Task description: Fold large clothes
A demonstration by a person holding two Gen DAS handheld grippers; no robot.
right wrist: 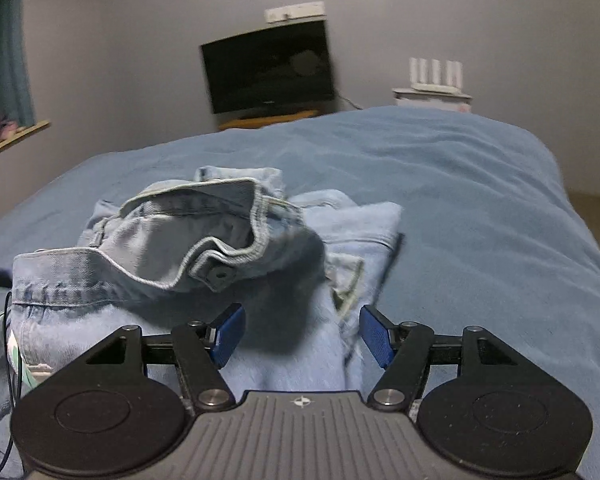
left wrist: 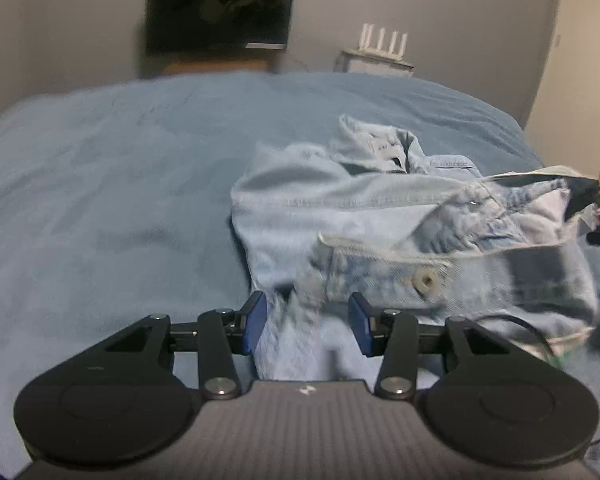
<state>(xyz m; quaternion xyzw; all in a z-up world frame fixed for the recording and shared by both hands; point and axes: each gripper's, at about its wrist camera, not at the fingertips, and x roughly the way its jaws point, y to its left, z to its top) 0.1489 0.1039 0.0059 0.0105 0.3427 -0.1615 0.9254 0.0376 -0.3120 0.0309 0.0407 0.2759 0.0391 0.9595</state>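
**Denim heaped on bed, both jaws spread**

Light denim jeans (left wrist: 380, 220) lie crumpled on the blue bedspread (left wrist: 100, 180). Left gripper (left wrist: 308, 322): jaws apart, cloth running between the blue pads; contact unclear through blur, seemingly not pinched. Right gripper (right wrist: 302, 334): jaws spread wide over a flat stretch of denim, waistband (right wrist: 204, 256) just beyond, nothing gripped.

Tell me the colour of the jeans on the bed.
Light, washed-out blue jeans; clearest in the right wrist view.
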